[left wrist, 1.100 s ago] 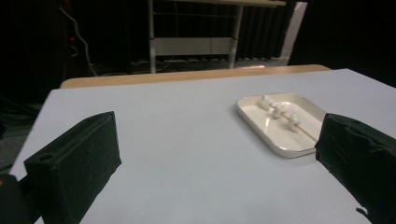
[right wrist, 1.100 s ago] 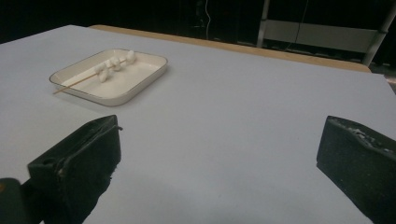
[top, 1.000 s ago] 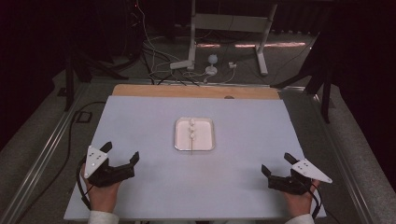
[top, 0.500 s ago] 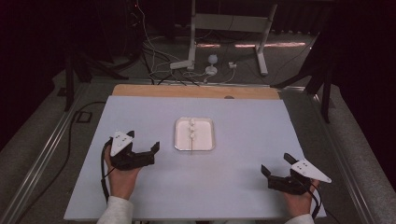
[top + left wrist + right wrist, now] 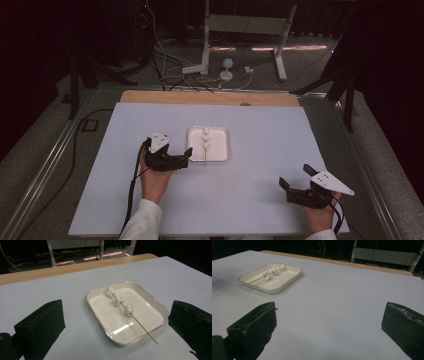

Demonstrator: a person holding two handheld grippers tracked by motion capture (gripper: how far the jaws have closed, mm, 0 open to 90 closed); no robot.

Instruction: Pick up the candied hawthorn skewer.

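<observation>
The person's left gripper (image 5: 176, 159) sits forward near the table's middle, held by the left hand (image 5: 155, 180) with a pale sleeve reaching in from the bottom edge. Its two black jaws stand wide apart (nothing between them). The right gripper (image 5: 295, 184) rests low at the near right, jaws likewise spread, held by the right hand (image 5: 320, 215).

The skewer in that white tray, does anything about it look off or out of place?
Slightly. The skewer lies slantwise across the tray, and its bare end pokes out over the rim above the table. The three white pieces sit bunched toward the far end. Nothing looks spilled or broken.
</observation>
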